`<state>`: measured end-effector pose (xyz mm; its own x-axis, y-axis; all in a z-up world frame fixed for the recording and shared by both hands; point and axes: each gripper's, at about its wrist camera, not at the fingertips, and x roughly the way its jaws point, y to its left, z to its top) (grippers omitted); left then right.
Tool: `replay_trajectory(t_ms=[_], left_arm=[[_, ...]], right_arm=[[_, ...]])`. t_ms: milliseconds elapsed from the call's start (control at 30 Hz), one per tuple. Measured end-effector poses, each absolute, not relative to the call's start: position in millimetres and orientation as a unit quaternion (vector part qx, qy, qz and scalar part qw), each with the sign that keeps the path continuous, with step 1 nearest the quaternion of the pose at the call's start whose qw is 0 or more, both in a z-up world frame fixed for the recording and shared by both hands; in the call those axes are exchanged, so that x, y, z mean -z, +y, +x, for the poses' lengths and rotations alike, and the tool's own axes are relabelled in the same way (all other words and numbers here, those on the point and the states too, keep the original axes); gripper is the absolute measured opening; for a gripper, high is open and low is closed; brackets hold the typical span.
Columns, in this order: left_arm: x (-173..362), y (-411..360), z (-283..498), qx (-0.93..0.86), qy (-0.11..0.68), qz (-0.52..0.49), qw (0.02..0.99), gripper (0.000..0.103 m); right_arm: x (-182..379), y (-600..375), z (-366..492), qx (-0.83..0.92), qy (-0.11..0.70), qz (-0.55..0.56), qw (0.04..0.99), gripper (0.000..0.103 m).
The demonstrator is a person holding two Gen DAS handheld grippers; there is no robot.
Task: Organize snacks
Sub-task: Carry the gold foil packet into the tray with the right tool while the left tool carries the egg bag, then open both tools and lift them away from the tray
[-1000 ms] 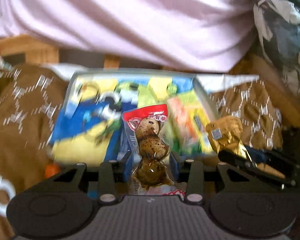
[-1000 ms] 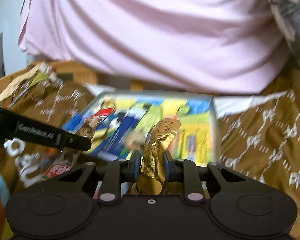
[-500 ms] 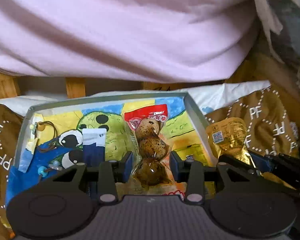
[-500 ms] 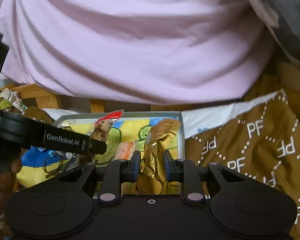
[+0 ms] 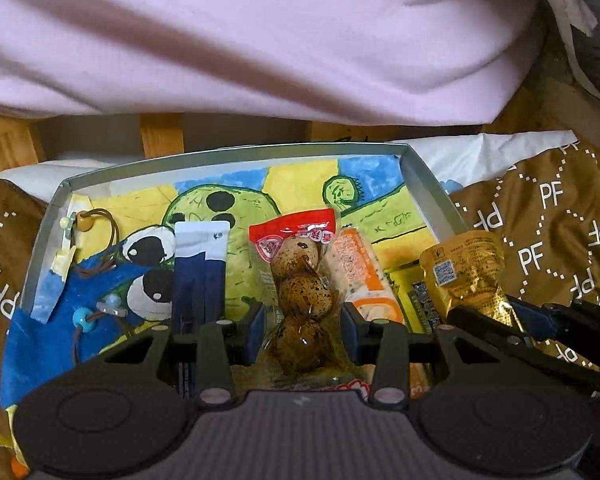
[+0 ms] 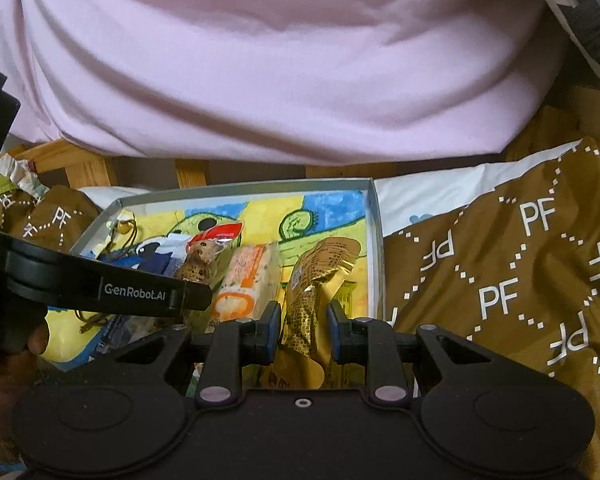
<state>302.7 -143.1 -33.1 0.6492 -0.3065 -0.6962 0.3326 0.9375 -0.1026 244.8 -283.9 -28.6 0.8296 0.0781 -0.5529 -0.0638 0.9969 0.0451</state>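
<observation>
We judge the sorting partly done: inside the shallow grey tray [image 5: 428, 184], on its painted cartoon lining, a dark blue sachet [image 5: 200, 268] and an orange-and-white wrapped bar [image 5: 360, 276] already lie flat. Our left hand-held gripper [image 5: 302, 330] stands parted around a clear, red-topped pack of speckled eggs [image 5: 300, 280], over the tray's near edge. Our right hand-held gripper [image 6: 302, 332] brackets a crinkled gold foil pouch [image 6: 312, 280] by the tray's right wall; grip uncertain.

Gold pouch [image 6: 320, 280], red-topped speckled egg pack [image 5: 300, 280]
</observation>
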Motion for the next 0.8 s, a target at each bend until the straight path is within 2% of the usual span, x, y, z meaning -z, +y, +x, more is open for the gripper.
replay_trajectory(t_ms=[233, 400, 467, 567, 633, 800], left_arm=[[33, -145, 302, 0.174, 0.386, 0.020, 0.906, 0.050], [32, -138, 301, 0.172, 0.399, -0.004, 0.901, 0.053], [30, -133, 298, 0.169, 0.399, -0.010, 0.901, 0.054], [21, -125, 290, 0.167, 0.385, -0.019, 0.907, 0.066], [13, -118, 281, 0.163, 0.369, -0.026, 0.915, 0.081], [-10, -99, 257, 0.152, 0.322, -0.029, 0.934, 0.097]], right_arm=[[35, -280, 248, -0.032, 0.301, -0.009, 0.953, 0.032], [32, -279, 245, -0.025, 0.291, -0.025, 0.956, 0.051], [28, -279, 242, -0.022, 0.281, -0.033, 0.959, 0.064], [22, -278, 238, -0.018, 0.271, -0.034, 0.962, 0.071], [17, -278, 234, -0.015, 0.265, -0.030, 0.964, 0.077], [0, -276, 217, -0.009, 0.243, -0.018, 0.970, 0.091]])
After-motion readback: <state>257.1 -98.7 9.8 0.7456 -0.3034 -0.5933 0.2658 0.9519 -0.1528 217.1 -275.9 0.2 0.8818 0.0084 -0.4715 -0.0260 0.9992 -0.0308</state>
